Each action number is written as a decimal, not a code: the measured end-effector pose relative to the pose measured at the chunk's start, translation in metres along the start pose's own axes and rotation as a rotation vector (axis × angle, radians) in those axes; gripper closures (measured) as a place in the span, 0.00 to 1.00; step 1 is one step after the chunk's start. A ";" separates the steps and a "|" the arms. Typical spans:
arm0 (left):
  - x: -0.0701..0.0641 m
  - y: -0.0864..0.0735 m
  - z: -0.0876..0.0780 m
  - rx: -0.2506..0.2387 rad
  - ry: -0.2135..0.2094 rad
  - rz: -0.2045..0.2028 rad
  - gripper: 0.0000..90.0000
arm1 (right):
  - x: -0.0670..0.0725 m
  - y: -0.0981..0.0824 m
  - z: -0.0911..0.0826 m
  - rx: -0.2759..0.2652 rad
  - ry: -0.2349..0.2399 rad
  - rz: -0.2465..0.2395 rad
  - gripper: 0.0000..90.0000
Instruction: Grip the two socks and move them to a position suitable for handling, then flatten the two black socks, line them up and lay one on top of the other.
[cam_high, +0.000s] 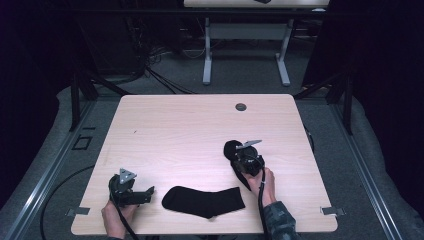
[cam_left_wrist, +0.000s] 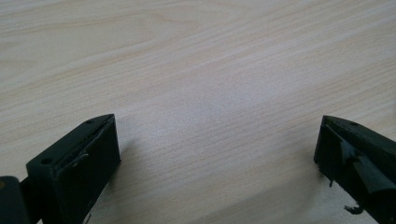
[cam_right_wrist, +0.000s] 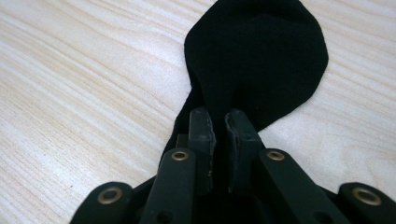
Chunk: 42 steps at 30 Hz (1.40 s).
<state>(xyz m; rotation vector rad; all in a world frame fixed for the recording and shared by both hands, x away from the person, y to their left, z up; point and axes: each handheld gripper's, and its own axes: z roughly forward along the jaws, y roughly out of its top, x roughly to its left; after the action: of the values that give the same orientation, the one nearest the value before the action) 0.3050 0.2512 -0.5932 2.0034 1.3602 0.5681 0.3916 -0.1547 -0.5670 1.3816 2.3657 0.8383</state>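
Right gripper view: we see the pinched sock (cam_right_wrist: 254, 56) spreading as a rounded black lobe just beyond our right gripper (cam_right_wrist: 218, 122), whose jaws are closed on its fabric.
Sock place: right of the table's (cam_high: 175, 125) middle, lying on the wood.
Sock axis: in the high view it runs diagonally, lobe away from us, tail toward our right hand (cam_high: 263, 184).
Second sock (cam_high: 204, 201): flat at the near edge, lengthwise left to right.
Left gripper (cam_high: 131, 191): jaws wide apart over bare wood, holding nothing.
Risk: we judge the bite shallow; thin fabric could slip free or drag when lifted.
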 end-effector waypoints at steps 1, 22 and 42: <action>0.000 0.000 0.000 0.000 0.000 0.000 0.00 | -0.001 0.000 0.000 0.007 -0.008 -0.008 0.92; 0.000 0.000 0.000 0.000 0.000 0.001 0.00 | 0.022 0.027 -0.022 -0.067 0.156 -0.315 0.94; 0.000 0.050 -0.005 -0.009 -0.042 0.045 0.04 | -0.007 0.013 -0.042 -0.033 0.242 -0.171 0.44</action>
<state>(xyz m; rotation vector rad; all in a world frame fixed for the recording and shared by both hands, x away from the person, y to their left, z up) 0.3345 0.2398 -0.5538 2.0313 1.2887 0.5488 0.3832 -0.1704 -0.5268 1.0995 2.5915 1.0403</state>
